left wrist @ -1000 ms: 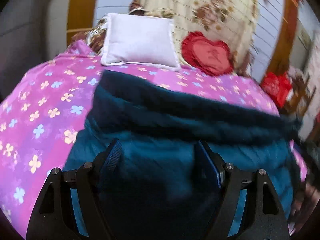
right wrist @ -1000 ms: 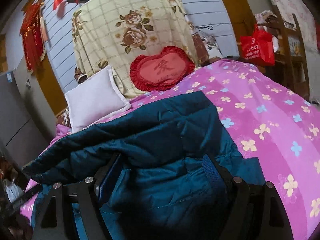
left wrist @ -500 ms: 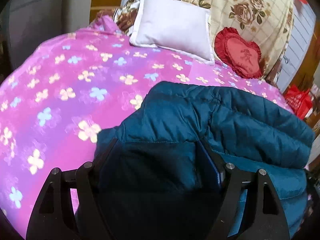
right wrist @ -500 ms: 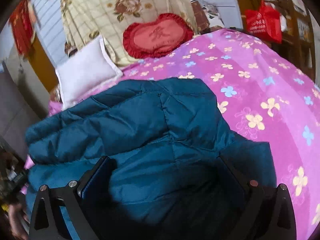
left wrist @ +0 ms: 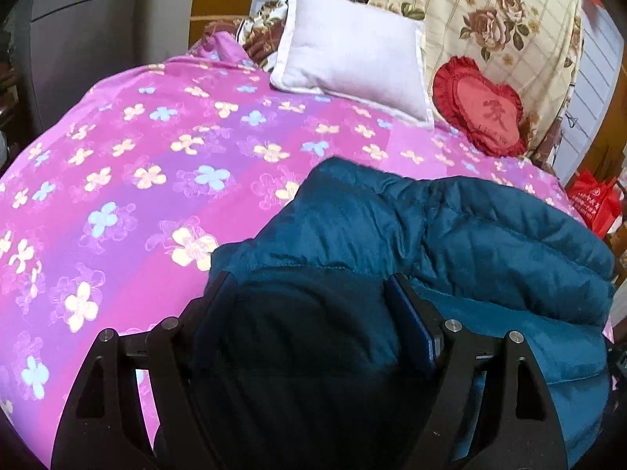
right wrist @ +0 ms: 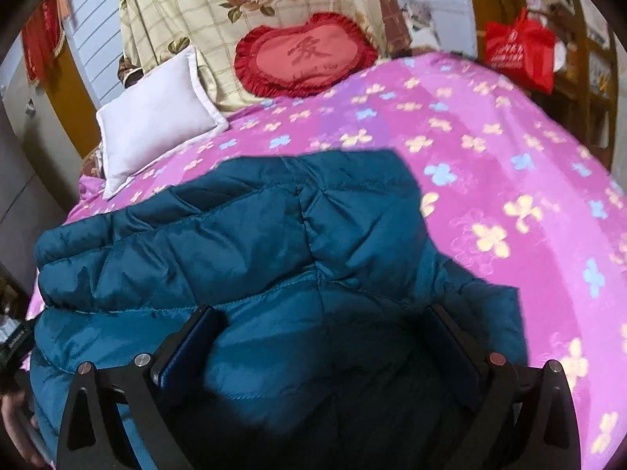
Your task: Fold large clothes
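A: Comparing this with a second ago, what differs?

B: The jacket [left wrist: 450,235] was lifted then, its top flap stretched in a dark band across both views. Now that flap lies folded over the lower half, and the whole jacket rests on the near part of the bed [left wrist: 156,180]. Both views look down more steeply.

A: And the tools?

B: The right gripper [right wrist: 325,321] has just been opening; its jaws stand wider than before. Jacket fabric lies between them, but the pads [right wrist: 188,348] stand clear of it. The left gripper [left wrist: 309,293] is about as wide as it was. Dark fabric fills the gap between its fingers; I cannot tell whether they pinch it.

A: Materials?

B: The jacket is teal, quilted and puffy, with a slight sheen and stitched seams. The bed cover is smooth pink and purple, printed with yellow and blue four-petal flowers. At the head sit a plain white rectangular pillow [left wrist: 352,66] and a red heart-shaped cushion [right wrist: 305,55] with a ruffled edge. Behind them hangs a cream checked cloth [right wrist: 243,8] with roses.

A: Any writing?

B: One large Chinese character on the cushion, with a small line beneath, too blurred to read. A red bag [right wrist: 521,55] off the bed's right side has pale print, also unreadable.
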{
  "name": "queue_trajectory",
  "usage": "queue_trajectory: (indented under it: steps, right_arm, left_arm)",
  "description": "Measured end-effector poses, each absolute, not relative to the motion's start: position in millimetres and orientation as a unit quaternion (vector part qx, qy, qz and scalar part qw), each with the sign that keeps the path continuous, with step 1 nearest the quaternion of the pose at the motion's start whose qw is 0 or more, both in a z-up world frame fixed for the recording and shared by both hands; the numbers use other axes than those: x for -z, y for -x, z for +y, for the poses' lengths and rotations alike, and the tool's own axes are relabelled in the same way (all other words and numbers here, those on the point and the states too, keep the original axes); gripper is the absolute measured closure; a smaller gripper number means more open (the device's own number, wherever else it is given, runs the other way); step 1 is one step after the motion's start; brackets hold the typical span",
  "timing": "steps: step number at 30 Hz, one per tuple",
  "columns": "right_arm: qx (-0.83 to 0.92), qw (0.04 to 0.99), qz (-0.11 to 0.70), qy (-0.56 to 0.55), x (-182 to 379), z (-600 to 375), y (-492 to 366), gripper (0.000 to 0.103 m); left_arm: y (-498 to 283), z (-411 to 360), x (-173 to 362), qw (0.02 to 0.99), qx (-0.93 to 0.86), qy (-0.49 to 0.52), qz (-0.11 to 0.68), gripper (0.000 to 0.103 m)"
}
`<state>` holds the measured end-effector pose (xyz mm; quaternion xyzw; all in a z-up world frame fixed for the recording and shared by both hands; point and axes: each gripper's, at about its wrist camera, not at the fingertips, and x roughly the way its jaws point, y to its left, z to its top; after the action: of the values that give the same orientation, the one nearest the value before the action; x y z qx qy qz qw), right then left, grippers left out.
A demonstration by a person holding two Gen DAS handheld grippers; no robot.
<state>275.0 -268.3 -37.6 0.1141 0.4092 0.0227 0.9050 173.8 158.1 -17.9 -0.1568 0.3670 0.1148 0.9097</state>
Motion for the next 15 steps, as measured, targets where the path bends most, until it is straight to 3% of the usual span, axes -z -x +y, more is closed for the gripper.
queue_trajectory:
  steps: [6, 11, 15]
  right_arm:
    - [-0.046, 0.927, 0.354, -0.116, -15, -230, -256, 0.000]
    - [-0.092, 0.912, 0.390, -0.090, -19, -172, -265, 0.000]
    - [-0.150, 0.898, 0.402, -0.098, -11, -138, -276, 0.000]
  left_arm:
    - [-159, 134, -12, 0.930, -0.066, 0.154, 0.327, 0.024]
    - [-161, 106, -7, 0.932, -0.034, 0.105, 0.345, 0.024]
    - [-167, 112, 5, 0.921, -0.057, 0.123, 0.366, 0.024]
